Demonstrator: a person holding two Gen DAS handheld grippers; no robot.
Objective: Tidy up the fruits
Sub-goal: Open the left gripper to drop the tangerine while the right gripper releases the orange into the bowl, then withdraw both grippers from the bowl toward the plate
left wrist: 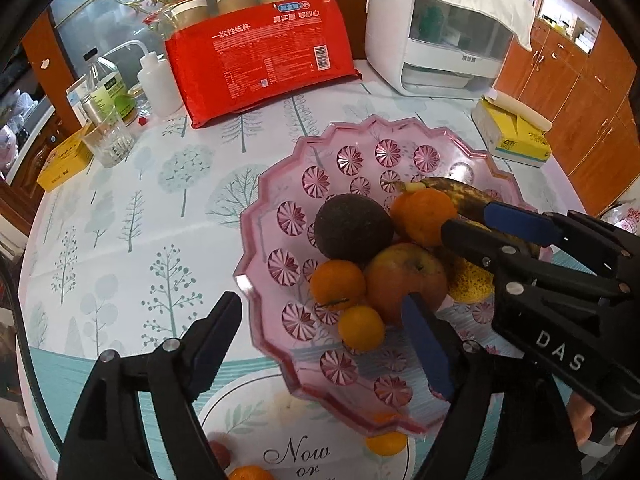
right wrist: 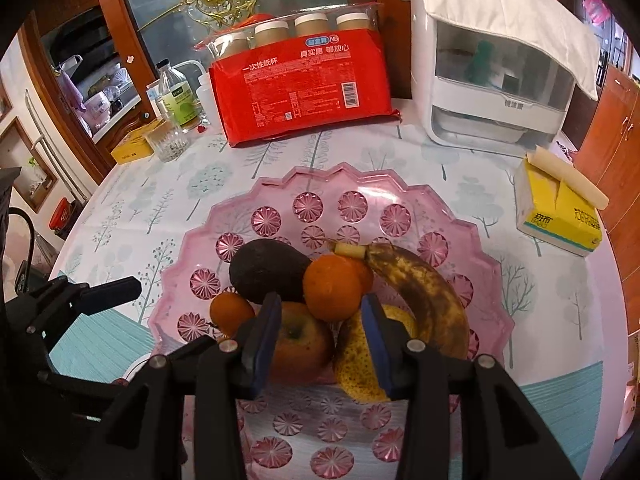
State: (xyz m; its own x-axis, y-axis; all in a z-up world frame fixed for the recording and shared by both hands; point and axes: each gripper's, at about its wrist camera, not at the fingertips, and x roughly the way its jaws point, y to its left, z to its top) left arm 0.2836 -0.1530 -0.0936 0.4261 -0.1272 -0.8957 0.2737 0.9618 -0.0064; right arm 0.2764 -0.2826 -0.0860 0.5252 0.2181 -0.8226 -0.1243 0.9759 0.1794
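Note:
A pink scalloped fruit tray holds a dark avocado, a red apple, a large orange, a small tangerine, another small orange, a spotted banana and a yellow pear. My left gripper is open and empty over the tray's near left rim. My right gripper is open just behind the large orange; no contact shows.
Loose small fruits lie on the tablecloth near the tray: an orange, another and a red one. Behind stand a red paper-cup pack, a white appliance, a glass, bottles, tissue box.

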